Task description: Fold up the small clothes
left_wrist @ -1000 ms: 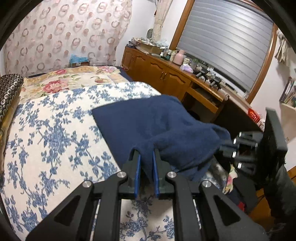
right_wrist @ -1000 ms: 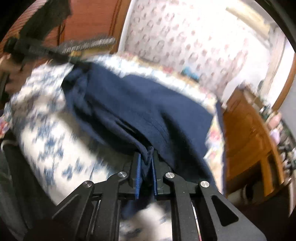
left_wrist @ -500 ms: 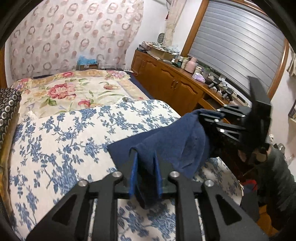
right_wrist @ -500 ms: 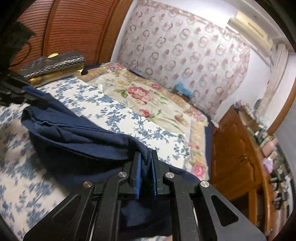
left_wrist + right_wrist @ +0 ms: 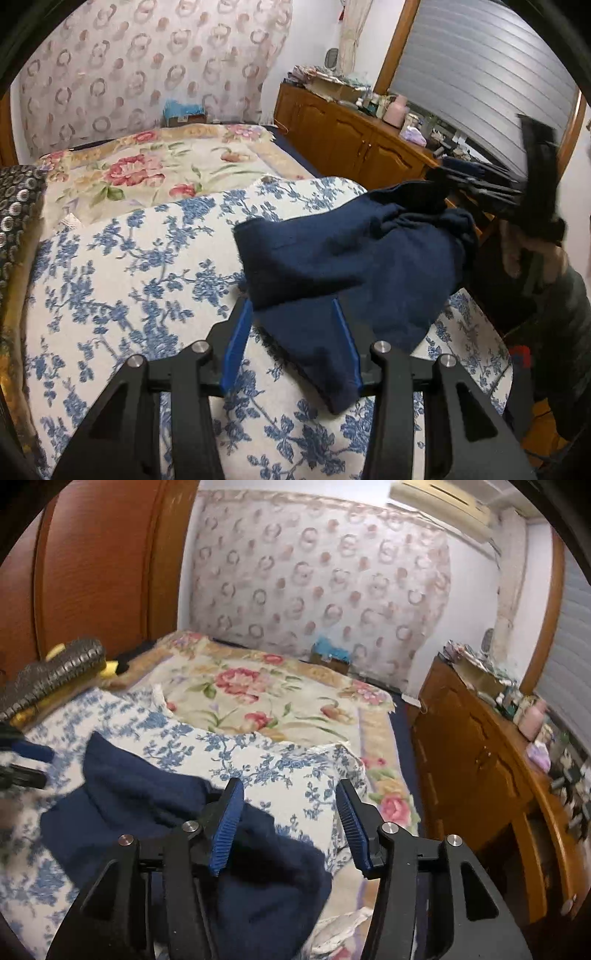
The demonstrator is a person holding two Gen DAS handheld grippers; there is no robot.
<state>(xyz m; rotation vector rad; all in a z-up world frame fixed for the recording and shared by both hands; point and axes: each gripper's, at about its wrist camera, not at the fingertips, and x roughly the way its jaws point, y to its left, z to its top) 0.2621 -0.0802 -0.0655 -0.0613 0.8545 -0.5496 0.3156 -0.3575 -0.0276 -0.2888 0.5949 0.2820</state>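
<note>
A navy blue garment (image 5: pixel 351 258) lies bunched and folded over on the blue-flowered quilt (image 5: pixel 129 280). My left gripper (image 5: pixel 290 308) hovers low over its near corner with its jaws opening. That corner lies loose between the blue pads (image 5: pixel 236 332). In the right wrist view the same garment (image 5: pixel 147 801) lies under and left of my right gripper (image 5: pixel 288 782). Its jaws are opening too, with nothing pinched between them. The right gripper (image 5: pixel 480 184) shows blurred at the garment's far right end, held by a hand (image 5: pixel 532 240). The left gripper (image 5: pixel 22 764) is a blur at the left edge.
A rose-patterned blanket (image 5: pixel 155 166) covers the far half of the bed. A dark patterned pillow (image 5: pixel 14 206) lies at the left. A wooden cabinet (image 5: pixel 351 136) with clutter on top runs along the right, past the bed's edge. A wooden headboard (image 5: pixel 103 565) stands behind.
Both grippers were shut on the navy garment and have let go. The cloth has dropped into a folded heap on the quilt. The right gripper has swung toward the bed's right side.
</note>
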